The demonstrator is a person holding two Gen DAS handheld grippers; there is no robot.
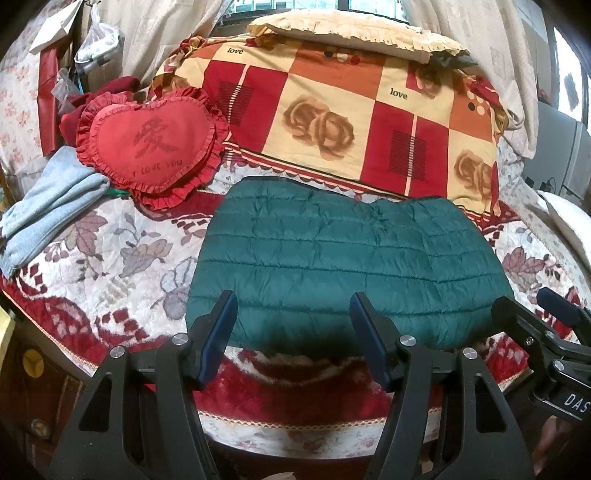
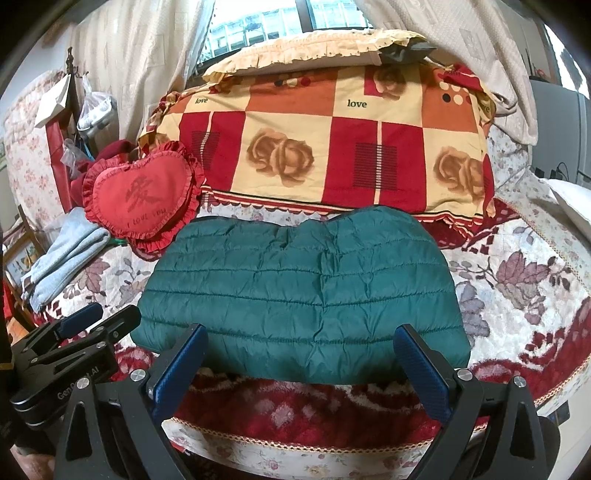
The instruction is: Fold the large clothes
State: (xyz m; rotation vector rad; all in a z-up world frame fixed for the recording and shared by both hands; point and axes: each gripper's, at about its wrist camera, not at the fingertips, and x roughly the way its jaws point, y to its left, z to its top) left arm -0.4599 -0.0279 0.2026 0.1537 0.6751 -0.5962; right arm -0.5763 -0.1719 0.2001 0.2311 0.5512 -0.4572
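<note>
Green quilted jacket lies folded flat on the floral blanket, in front of the checked quilt. Left gripper and right gripper hover side by side at its near edge, jaws spread, holding nothing.

Bed: a floral red-and-cream blanket covers it, filling the lower half of the frame.
Bedding: a folded checked quilt printed "love" lies across the middle, a frilled cream pillow on top.
Window: top centre, daylight coming through.
Curtains: pale patterned curtains hang at both sides.
Left edge: heart cushion, light blue towel.
</note>
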